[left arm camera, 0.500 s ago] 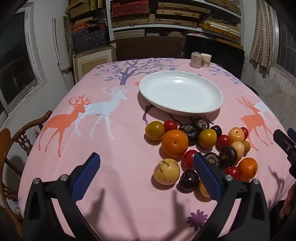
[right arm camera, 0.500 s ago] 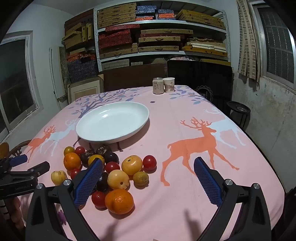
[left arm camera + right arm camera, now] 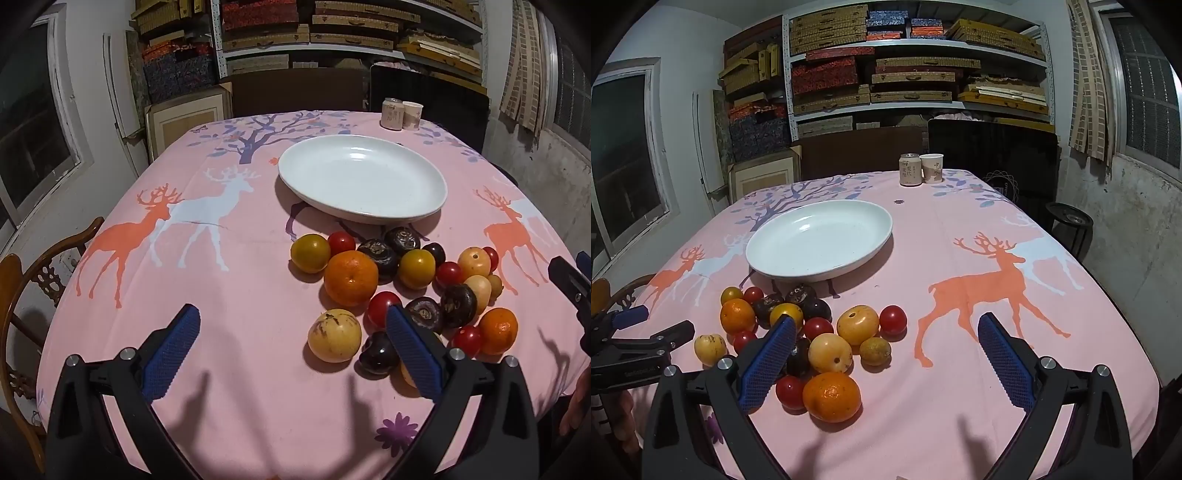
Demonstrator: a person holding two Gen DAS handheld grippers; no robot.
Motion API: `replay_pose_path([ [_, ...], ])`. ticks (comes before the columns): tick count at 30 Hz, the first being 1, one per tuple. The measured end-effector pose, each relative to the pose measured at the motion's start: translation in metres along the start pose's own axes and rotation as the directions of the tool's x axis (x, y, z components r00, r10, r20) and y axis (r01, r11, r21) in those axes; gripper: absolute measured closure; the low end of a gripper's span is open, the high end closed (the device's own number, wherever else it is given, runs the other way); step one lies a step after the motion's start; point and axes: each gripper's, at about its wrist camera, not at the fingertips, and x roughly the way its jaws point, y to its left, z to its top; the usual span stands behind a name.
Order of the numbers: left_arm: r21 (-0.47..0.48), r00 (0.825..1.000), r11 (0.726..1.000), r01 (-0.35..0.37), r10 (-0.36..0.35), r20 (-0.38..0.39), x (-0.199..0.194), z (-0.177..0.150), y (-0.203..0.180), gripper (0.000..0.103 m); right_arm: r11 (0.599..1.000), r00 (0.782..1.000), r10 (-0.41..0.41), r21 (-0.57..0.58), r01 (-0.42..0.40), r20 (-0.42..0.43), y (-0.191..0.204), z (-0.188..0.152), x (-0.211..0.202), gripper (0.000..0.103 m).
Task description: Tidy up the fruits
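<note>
A pile of fruit lies on the pink deer tablecloth in front of an empty white plate (image 3: 362,177) (image 3: 820,240). It holds an orange (image 3: 351,277) (image 3: 737,315), a second orange (image 3: 831,397), a pale yellow fruit (image 3: 334,335), red tomatoes (image 3: 893,319) and dark purple fruits (image 3: 458,305). My left gripper (image 3: 293,336) is open and empty, low over the cloth, left of the pile. My right gripper (image 3: 886,350) is open and empty; its left finger stands over the pile's near side.
A can (image 3: 910,169) and a paper cup (image 3: 931,168) stand at the table's far edge. A wooden chair (image 3: 22,280) is at the table's left side. Shelves of boxes fill the back wall.
Both grippers have barely moved; the left one has shifted slightly. The fruit and plate have not moved.
</note>
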Motion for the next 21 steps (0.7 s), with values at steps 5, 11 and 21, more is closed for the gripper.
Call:
replay_pose_path([
  [5,0.001,1.0,1.0,-0.003,0.003,0.001,-0.0005,-0.0006,-0.0003,0.004,1.0,1.0,0.007,-0.001,-0.007,-0.006,0.0,-0.0006,0.0017,0.004],
  [11,0.002,1.0,1.0,-0.003,0.003,0.001,-0.0008,-0.0004,-0.0002,0.004,1.0,1.0,0.001,-0.008,-0.001,0.006,0.0014,0.0,-0.0002,0.004],
  [21,0.007,1.0,1.0,0.001,-0.001,-0.002,-0.0016,-0.0013,-0.0012,0.004,1.0,1.0,0.001,-0.007,-0.001,0.001,0.0006,-0.0011,-0.0006,0.004],
])
